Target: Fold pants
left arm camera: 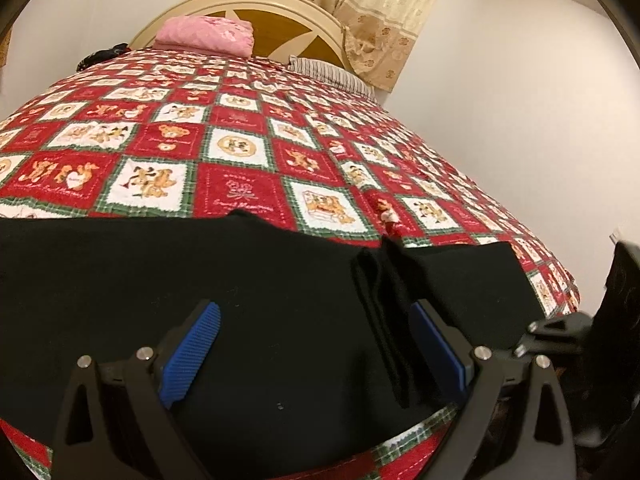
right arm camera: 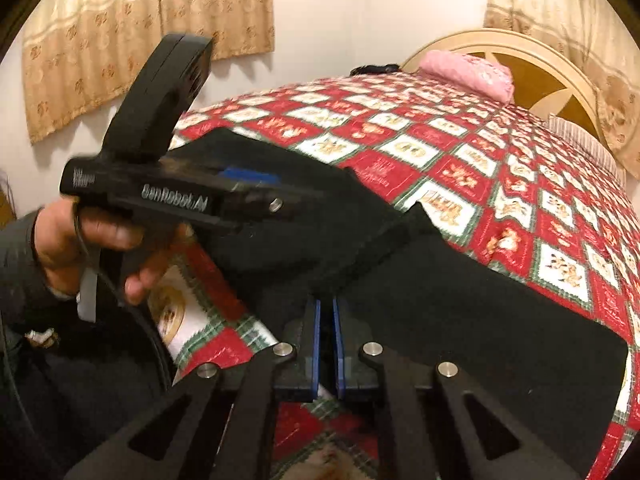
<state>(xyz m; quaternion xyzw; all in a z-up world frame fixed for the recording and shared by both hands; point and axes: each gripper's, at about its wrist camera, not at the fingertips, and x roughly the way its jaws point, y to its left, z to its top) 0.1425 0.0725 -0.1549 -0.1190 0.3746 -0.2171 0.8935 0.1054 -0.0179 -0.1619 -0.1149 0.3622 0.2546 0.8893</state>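
Note:
The black pants [left arm camera: 120, 288] lie flat on the red patchwork quilt [left arm camera: 240, 152] at the bed's near edge. My left gripper [left arm camera: 316, 328] is open just above them, its blue pads [left arm camera: 192, 352] wide apart. A raised fold of the pants [left arm camera: 384, 320] stands next to its right pad. In the right wrist view, my right gripper [right arm camera: 327, 312] is shut on that raised fold of the pants [right arm camera: 360, 256], with more of the pants [right arm camera: 480, 320] spread to the right. The left gripper [right arm camera: 240, 192] shows there too, held in a hand above the pants.
A folded pink cloth [left arm camera: 208, 36] and a striped pillow [left arm camera: 332, 74] lie at the head of the bed by the cream headboard [left arm camera: 240, 4]. Curtains [left arm camera: 360, 0] hang behind. A white wall [left arm camera: 520, 120] runs along the bed's right side.

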